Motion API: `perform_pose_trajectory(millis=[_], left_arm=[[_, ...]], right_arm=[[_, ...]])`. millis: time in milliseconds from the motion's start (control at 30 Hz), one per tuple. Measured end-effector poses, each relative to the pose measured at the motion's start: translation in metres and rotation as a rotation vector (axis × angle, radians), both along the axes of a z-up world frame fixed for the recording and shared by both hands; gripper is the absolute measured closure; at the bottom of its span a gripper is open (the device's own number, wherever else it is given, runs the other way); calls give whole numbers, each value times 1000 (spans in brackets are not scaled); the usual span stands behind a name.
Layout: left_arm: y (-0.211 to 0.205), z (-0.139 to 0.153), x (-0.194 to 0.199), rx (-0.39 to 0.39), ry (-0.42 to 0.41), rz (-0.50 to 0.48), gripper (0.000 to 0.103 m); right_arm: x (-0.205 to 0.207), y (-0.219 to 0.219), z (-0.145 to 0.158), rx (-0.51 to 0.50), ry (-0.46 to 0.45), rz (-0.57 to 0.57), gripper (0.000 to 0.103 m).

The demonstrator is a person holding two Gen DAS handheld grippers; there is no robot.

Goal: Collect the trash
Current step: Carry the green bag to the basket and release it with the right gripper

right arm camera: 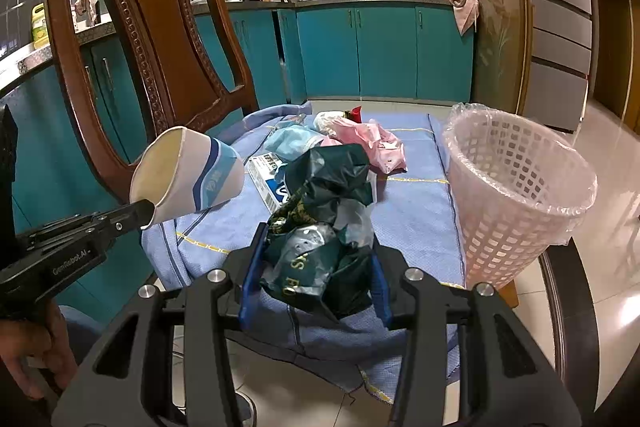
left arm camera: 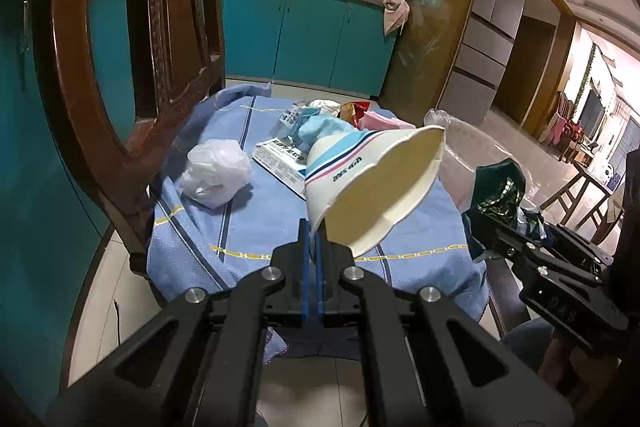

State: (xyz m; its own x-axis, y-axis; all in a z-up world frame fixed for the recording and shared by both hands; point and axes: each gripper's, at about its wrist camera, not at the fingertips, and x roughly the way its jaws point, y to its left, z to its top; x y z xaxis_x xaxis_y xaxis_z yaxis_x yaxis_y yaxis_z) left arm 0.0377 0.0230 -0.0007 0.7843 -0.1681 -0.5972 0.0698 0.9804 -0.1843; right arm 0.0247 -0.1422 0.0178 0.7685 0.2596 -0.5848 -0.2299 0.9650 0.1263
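Note:
My left gripper (left arm camera: pixel 314 231) is shut on the rim of a white paper cup (left arm camera: pixel 372 183) with blue and pink stripes, held tilted above the blue cloth. From the right wrist, the same cup (right arm camera: pixel 188 175) hangs at the left in that gripper (right arm camera: pixel 146 215). My right gripper (right arm camera: pixel 316 255) is shut on a crumpled dark green plastic bag (right arm camera: pixel 324 227), also visible at the right edge (left arm camera: pixel 500 195) of the left wrist view. A lined pink basket (right arm camera: pixel 516 195) stands at the right on the cloth.
On the blue-clothed table (left arm camera: pixel 240 219) lie a white plastic wad (left arm camera: pixel 216 173), a white and blue box (left arm camera: pixel 280 161), a light blue wrapper (right arm camera: pixel 294 141) and pink wrappers (right arm camera: pixel 368 143). A carved wooden chair (right arm camera: pixel 160 39) stands at the left. Teal kitchen cabinets (right arm camera: pixel 360 51) lie behind.

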Motion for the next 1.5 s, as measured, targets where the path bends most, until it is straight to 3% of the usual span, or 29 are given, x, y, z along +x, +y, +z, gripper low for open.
perform_pose_trajectory(millis=[767,867,1000,1133,1167,1200,1233,1333,1433,1500], left_arm=[[-2,-3,4,3,19,-3,99],[-1,-3,4,-2,20,0,99],[0,-4,5,-5,18,2,99],[-2,-4,6,3,21,0,99],[-2,-4,6,2,22,3,99],[-1,-4,6,1,23,4,99],[-1,-5,6,0,25,6,99],[-2,-5,7,3,30,2,99],[-7,-5,8,14,32,-10,99],[-11,-6,9,19,38,-22,99]], right_arm=[[10,-6,0,3,25,-25,58],[29,-28,12,32,12,-87,58],[78,-81,36,-10,-54,-265,58],[135,-131,28,1,-13,-415,56],[146,-144,21,12,-8,-446,51],[155,-156,13,19,3,-474,38],[166,-170,0,13,40,-516,31],[165,-188,-11,79,119,-559,29],[115,-182,12,200,26,-512,25],[57,-169,28,238,-106,-512,8]])
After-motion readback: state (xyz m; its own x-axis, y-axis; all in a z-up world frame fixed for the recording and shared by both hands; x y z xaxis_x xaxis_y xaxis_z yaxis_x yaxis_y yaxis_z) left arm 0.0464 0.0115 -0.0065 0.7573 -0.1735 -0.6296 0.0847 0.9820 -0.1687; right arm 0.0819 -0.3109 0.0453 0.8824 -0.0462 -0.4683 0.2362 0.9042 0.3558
